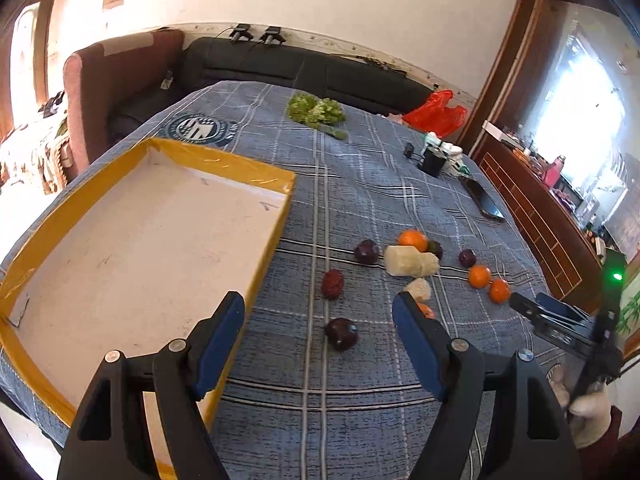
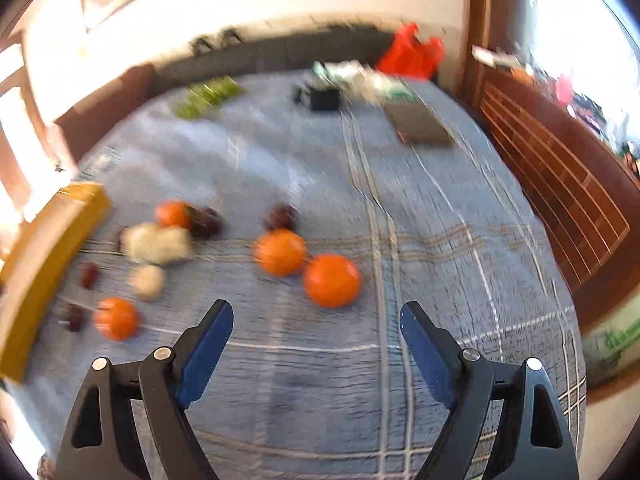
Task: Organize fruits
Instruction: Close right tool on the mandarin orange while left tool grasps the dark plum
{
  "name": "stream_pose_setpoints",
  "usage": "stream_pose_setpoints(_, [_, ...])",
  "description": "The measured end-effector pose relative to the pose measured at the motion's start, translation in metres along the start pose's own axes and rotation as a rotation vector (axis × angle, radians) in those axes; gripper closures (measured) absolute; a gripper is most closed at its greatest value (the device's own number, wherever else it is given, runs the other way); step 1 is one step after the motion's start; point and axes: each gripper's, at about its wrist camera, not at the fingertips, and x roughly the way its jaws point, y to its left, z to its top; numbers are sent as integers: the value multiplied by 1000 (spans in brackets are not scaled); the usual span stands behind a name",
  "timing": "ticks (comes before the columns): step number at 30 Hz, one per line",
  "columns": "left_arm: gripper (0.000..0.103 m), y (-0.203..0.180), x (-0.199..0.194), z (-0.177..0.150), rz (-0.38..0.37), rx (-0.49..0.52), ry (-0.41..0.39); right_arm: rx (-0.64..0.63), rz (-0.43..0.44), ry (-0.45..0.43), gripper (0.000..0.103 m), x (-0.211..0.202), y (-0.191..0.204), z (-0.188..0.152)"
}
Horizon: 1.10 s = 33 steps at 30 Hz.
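A shallow box with a yellow rim [image 1: 224, 160] and a bare white floor lies at the left on the blue plaid cloth [image 1: 360, 184]. Loose fruit lies right of it: dark plums [image 1: 341, 333] [image 1: 366, 251], oranges [image 1: 413, 239] [image 1: 479, 276], a pale peeled chunk [image 1: 410, 261]. My left gripper [image 1: 319, 304] is open and empty above the nearest plum. My right gripper [image 2: 316, 314] is open and empty just short of two oranges [image 2: 331, 279] [image 2: 280, 252]; that view is blurred. The box corner [image 2: 86, 196] shows at its left.
A green leafy bunch [image 1: 316, 110] lies at the far side of the cloth. A red plastic bag [image 1: 436, 114], a small black device [image 1: 432, 162] and a dark phone [image 1: 482, 200] lie at the right. A black sofa stands behind, a wooden cabinet [image 1: 536, 216] to the right.
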Motion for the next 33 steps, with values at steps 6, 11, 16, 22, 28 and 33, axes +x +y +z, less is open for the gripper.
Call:
stream_pose_setpoints(6, [27,25,-5,-3,43,-40,-2,-29,204,2,22,4,40,1])
stream_pose_setpoints(11, [27,26,4,-6,14,-13,28,-48,340,60,33,23,73,-3])
stream_pose_setpoints(16, [30,2,8,-9,-31,107,46,-100,398,106,38,44,108,-6])
stream_pose_setpoints(22, [35,-18,23,-16,-65,201,105,-85,421,176,61,68,116,-13])
stream_pose_setpoints(28, [37,-34,48,-22,-74,253,173,-25,423,160,61,62,96,-15])
stream_pose_setpoints(33, [50,-50,70,-27,-56,330,218,19,428,144,61,56,80,-14])
